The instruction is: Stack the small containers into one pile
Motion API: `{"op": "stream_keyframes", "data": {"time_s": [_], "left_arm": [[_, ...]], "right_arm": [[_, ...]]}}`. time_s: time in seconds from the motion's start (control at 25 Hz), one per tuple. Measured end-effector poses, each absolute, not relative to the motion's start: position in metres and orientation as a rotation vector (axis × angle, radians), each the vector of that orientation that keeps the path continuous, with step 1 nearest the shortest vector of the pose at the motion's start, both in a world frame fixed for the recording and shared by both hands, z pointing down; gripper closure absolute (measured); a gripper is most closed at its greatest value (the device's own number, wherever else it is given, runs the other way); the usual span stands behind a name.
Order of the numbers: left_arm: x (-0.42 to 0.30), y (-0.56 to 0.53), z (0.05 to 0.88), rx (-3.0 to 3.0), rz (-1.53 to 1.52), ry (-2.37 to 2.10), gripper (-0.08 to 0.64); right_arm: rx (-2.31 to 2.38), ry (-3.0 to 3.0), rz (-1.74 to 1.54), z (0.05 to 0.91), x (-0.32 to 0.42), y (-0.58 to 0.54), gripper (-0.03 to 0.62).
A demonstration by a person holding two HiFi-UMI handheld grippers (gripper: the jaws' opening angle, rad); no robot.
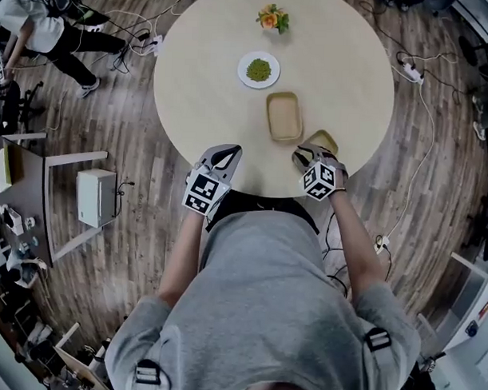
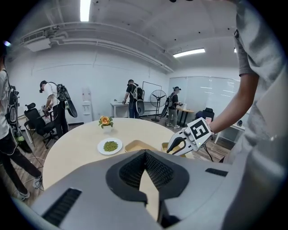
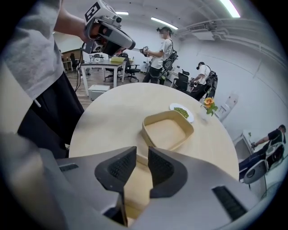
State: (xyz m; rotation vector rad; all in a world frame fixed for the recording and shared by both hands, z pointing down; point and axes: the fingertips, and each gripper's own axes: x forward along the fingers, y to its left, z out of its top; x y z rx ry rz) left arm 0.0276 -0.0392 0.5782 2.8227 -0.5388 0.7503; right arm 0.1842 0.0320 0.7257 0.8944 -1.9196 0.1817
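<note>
Pinching the wall of a small tan rectangular tub [image 1: 327,139], the right gripper [image 3: 138,155] hangs over the near edge of the round pale wooden table [image 1: 200,85]; the left gripper [image 2: 145,153] there is clenched, empty

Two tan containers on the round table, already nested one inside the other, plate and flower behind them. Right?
Not nested. The head view shows them apart: one container mid-table, the second container beside it at the near edge. The plate and flower behind them, on the round table, are as you say.
</note>
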Motion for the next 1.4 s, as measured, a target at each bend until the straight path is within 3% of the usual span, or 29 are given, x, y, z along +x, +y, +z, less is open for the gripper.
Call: {"op": "stream_keyframes", "data": {"time_s": [0.72, 1.4], "left_arm": [[0.021, -0.043, 0.580, 2.916, 0.795, -0.141, 0.543], [0.025, -0.050, 0.582, 2.927, 0.815, -0.099, 0.543]], "right_arm": [[1.155, -1.738, 0.413, 0.737, 0.156, 0.090, 0.508], [1.243, -1.640, 0.501, 0.754, 0.171, 0.094, 0.508]]}}
